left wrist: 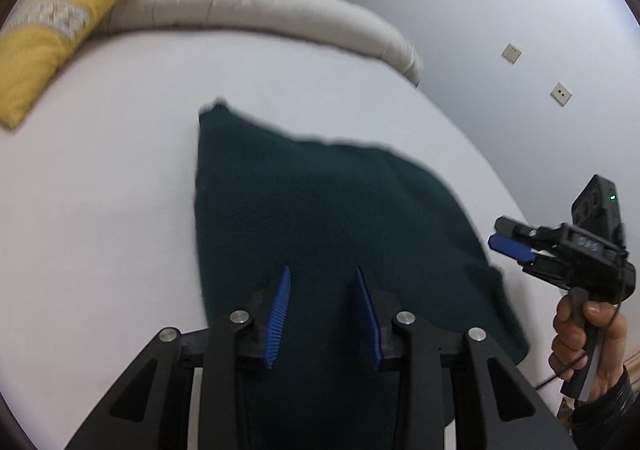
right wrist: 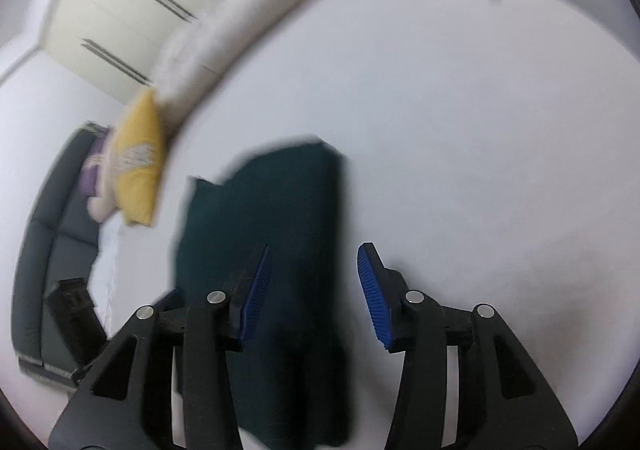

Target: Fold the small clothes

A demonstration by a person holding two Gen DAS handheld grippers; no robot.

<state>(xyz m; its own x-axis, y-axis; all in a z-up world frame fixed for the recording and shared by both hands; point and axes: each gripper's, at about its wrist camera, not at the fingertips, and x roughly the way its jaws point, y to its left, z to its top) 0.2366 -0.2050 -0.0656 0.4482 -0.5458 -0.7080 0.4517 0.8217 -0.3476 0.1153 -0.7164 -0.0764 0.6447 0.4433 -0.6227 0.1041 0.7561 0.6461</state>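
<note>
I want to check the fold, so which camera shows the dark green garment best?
The left wrist view: the garment fills the middle, its far edges sharp against the bed. The right wrist view shows it blurred, narrower and partly hidden by the right gripper.

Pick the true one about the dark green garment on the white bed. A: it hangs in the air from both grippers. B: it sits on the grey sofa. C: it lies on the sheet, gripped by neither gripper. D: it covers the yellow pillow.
C: the dark green garment lies on the white bed, and the pads of the left gripper and right gripper stand apart, clamping nothing.
</note>
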